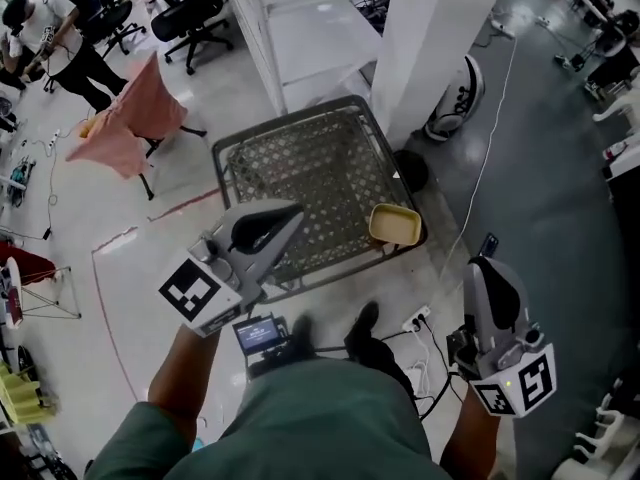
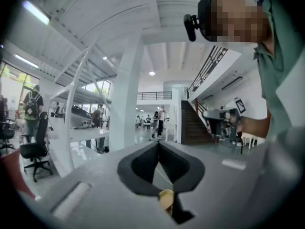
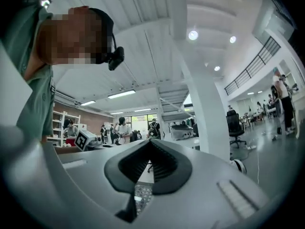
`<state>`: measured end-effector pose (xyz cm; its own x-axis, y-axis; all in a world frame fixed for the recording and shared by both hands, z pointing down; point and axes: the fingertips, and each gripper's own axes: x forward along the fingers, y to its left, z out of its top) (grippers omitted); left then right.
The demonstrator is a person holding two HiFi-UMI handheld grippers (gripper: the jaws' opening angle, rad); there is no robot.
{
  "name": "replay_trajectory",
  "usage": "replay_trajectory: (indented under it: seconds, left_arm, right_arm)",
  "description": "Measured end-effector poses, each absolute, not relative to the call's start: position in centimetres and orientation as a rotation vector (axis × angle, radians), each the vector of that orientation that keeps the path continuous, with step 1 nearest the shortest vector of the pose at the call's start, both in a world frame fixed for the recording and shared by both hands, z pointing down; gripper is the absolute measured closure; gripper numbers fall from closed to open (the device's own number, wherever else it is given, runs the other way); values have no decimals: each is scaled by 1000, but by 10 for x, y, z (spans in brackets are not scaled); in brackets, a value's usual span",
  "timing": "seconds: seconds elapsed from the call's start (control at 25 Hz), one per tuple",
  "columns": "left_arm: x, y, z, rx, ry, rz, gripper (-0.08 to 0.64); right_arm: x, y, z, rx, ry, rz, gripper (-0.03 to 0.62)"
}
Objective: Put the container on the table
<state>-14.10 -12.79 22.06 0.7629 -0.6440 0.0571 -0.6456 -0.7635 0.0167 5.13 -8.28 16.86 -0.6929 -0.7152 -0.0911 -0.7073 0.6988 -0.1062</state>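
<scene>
A shallow yellow container (image 1: 394, 224) sits on the front right corner of a low woven-mesh table (image 1: 310, 163) in the head view. My left gripper (image 1: 285, 213) is held above the table's front left edge, jaws shut and empty. Off to the right of the table, over the grey floor, my right gripper (image 1: 487, 268) is also shut with nothing in it. In the left gripper view the left gripper's (image 2: 158, 144) dark pads meet, and a bit of the yellow container (image 2: 166, 198) shows below them. The right gripper view shows the right gripper (image 3: 150, 142) shut, with table mesh (image 3: 142, 194) beneath.
A white pillar (image 1: 430, 38) stands just behind the table's right side. A pink cloth (image 1: 125, 118) hangs over a stand to the left. Office chairs (image 1: 190, 13) and a person (image 1: 60, 38) are further back. A power strip (image 1: 415, 318) with cables lies by my feet.
</scene>
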Motion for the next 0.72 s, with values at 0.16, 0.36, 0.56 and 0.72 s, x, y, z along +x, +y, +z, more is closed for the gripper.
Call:
replay_trajectory:
  seconds: [0.16,0.36,0.56,0.72]
  left_arm:
    - [-169,-93,178,2963,-1125,2,559]
    - [-185,-59,146,3040,-1148,-44,558]
    - [-202,-33,136,3071,-1144,-61,558]
    - [-216,-27,139,3069,-1131,-53,558]
  right_arm:
    - [24,-42,125,-1125,2773,13,589]
    - [5,-11,97,-1103,2743,94,589]
    - [-9,12,87,-1116,2744,134,589]
    - [-19,20,84,-1141,2741,134,589]
